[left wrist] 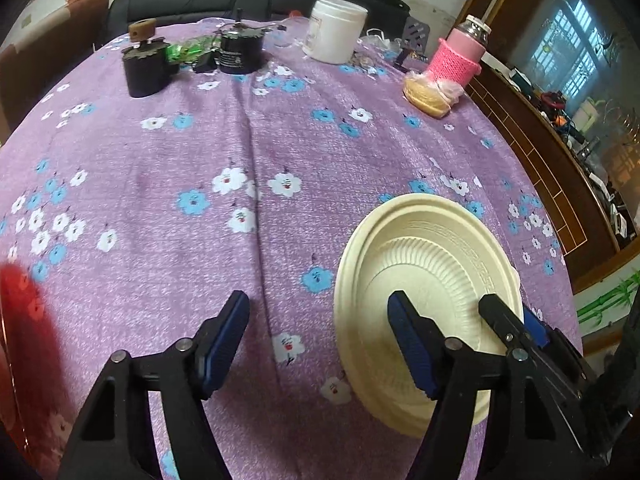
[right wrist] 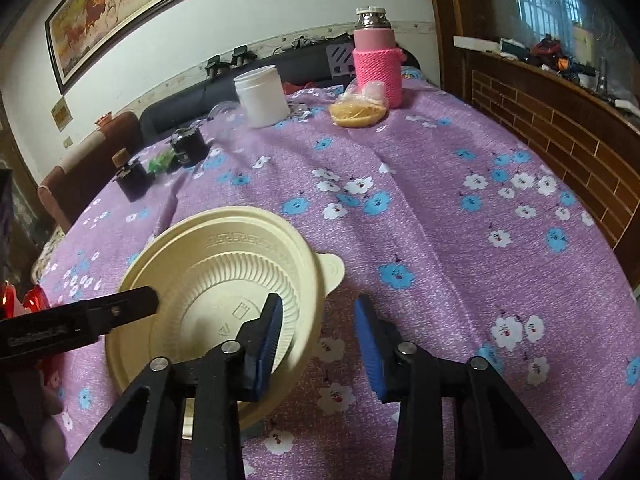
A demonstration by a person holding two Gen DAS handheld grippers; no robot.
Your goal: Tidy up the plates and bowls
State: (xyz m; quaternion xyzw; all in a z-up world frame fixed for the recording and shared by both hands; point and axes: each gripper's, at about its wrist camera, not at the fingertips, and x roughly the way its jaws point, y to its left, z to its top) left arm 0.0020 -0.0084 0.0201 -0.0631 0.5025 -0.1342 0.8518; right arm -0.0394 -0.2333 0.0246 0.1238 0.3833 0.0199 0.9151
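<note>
A cream plastic plate stack (left wrist: 424, 264) lies on the purple flowered tablecloth (left wrist: 200, 140); a smaller ribbed plate sits nested inside a larger one with a tab handle (right wrist: 334, 268). The stack also shows in the right wrist view (right wrist: 224, 264). My left gripper (left wrist: 320, 320) is open and empty, its right finger over the plate's centre. My right gripper (right wrist: 320, 328) is open and empty, its left finger over the plate's right rim, its right finger over bare cloth. The right gripper's finger (left wrist: 500, 320) shows over the plate in the left wrist view.
At the table's far side stand a white jar (left wrist: 334, 30), a pink-sleeved flask (left wrist: 460, 50), a bagged yellow bowl (left wrist: 428, 94) and two dark jars (left wrist: 146, 64) (left wrist: 240, 50). A red object (left wrist: 24, 312) sits at the near left. A brick-patterned ledge (right wrist: 560, 128) runs along the right.
</note>
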